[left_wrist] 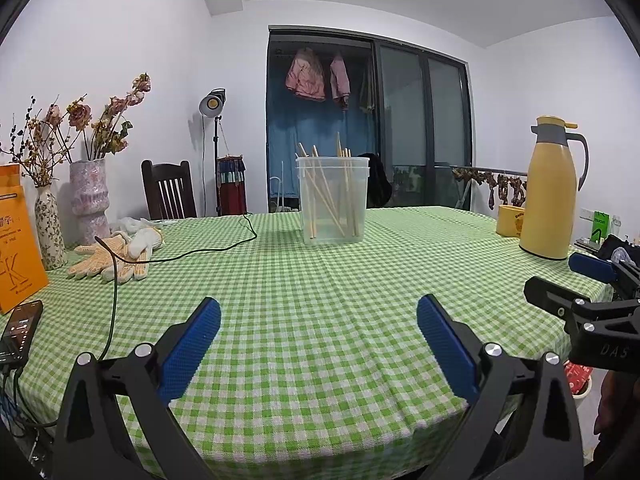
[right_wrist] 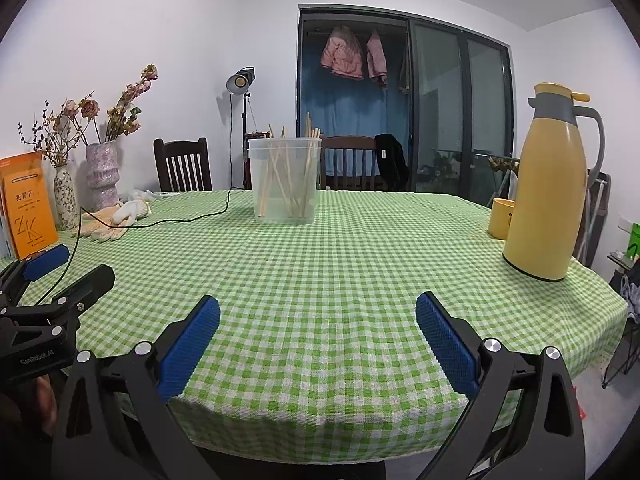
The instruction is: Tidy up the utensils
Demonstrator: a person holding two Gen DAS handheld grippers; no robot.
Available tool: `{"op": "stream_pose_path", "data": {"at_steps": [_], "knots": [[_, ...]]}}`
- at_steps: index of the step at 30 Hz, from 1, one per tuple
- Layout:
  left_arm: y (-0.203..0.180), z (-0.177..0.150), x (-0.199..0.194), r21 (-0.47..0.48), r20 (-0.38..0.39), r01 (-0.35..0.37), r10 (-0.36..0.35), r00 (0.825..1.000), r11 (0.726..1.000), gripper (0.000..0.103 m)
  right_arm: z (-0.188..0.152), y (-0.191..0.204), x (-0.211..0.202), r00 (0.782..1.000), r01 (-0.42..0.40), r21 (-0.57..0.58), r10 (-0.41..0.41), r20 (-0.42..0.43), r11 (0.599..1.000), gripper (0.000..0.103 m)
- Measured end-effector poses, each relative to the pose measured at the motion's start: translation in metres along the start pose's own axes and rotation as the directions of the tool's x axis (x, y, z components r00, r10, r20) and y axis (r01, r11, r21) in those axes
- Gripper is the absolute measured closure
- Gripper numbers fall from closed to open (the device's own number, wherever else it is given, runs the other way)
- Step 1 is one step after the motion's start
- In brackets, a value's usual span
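A clear plastic tub (left_wrist: 333, 200) stands upright at the far middle of the green checked table (left_wrist: 320, 300), with several wooden chopsticks (left_wrist: 326, 192) leaning inside it. It also shows in the right wrist view (right_wrist: 285, 182) with the chopsticks (right_wrist: 292, 176). My left gripper (left_wrist: 319, 312) is open and empty over the near table edge, well short of the tub. My right gripper (right_wrist: 318, 312) is open and empty too, near the front edge. Each gripper shows at the side of the other's view: the right one (left_wrist: 568, 284), the left one (right_wrist: 68, 268).
A yellow thermos jug (left_wrist: 554, 188) and yellow cup (left_wrist: 510, 220) stand at the right. Work gloves (left_wrist: 116, 256), a green cable (left_wrist: 180, 256), two vases with dried flowers (left_wrist: 88, 196), an orange book (left_wrist: 16, 240) and a phone (left_wrist: 20, 328) lie at the left. Chairs stand behind the table.
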State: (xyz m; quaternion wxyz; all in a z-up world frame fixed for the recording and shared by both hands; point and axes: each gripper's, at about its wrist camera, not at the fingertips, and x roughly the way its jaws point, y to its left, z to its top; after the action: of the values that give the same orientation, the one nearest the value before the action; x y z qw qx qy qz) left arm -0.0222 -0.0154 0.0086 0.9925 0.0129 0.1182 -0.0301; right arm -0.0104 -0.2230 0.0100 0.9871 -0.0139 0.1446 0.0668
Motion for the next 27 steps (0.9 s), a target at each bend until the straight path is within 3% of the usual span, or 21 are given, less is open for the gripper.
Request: {"op": "stream_pose_path", "data": {"at_steps": [27], "knots": [[0.0026,0.0022,-0.0002,-0.004,0.009,-0.009,0.010,1.000,1.000,0.008,-0.0013,0.0005,0.0042,1.000,-0.012,-0.003,0.012,-0.016,1.000,0.009]]}}
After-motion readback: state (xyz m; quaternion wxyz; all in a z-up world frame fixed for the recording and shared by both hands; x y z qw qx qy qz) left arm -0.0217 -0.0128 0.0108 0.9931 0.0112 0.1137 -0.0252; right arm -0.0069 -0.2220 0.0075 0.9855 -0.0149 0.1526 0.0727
